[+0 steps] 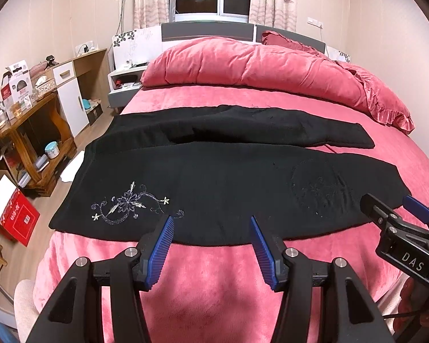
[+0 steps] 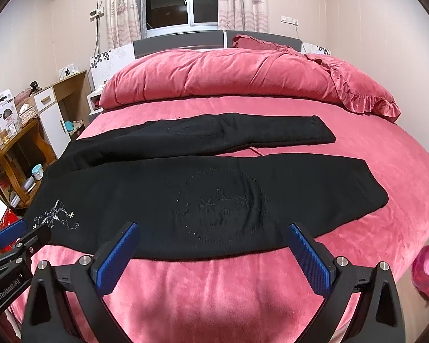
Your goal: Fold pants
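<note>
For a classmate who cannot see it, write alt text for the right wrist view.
Long black embroidered fabric pants lie spread flat across a pink velvety bed, both legs unfolded. The open right hand-held gripper hovers at their near edge, holding nothing; the left hand-held gripper shows at the left.

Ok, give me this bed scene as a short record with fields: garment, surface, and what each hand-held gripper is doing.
garment: black pants, spread flat, legs apart, unfolded
decoration: silver floral embroidery on the near leg
surface: pink bedspread
bedding: pink duvet bunched at the headboard
left hand-held gripper: open, at the pants' near edge, empty
right hand-held gripper: open, at the near edge, empty
</note>
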Available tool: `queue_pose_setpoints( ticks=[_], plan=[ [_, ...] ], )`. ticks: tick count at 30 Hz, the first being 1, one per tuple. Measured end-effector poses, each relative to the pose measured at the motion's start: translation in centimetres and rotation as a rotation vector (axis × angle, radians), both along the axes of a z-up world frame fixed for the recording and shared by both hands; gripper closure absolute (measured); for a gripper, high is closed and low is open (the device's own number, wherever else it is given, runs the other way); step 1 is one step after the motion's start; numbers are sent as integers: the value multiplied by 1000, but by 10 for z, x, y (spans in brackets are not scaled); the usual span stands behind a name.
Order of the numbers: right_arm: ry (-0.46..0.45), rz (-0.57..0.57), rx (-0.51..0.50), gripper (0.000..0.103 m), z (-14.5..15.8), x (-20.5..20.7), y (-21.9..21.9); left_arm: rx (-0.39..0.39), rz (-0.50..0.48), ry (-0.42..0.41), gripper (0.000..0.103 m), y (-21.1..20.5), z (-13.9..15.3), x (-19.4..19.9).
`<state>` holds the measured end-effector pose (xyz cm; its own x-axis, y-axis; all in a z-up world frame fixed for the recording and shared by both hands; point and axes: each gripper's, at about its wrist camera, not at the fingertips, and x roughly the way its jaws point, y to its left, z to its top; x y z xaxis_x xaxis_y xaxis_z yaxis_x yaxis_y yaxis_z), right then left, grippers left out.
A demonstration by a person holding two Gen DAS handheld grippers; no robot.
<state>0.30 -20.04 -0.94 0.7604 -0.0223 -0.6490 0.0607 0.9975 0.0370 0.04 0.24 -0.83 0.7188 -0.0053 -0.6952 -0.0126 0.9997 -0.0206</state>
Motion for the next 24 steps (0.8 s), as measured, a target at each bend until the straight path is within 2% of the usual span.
queue_pose_setpoints(
  ticks=[24],
  plan=[
    [13, 7, -3, 0, -5, 2, 2, -9, 8, 27, 47, 2, -6, 3]
  ],
)
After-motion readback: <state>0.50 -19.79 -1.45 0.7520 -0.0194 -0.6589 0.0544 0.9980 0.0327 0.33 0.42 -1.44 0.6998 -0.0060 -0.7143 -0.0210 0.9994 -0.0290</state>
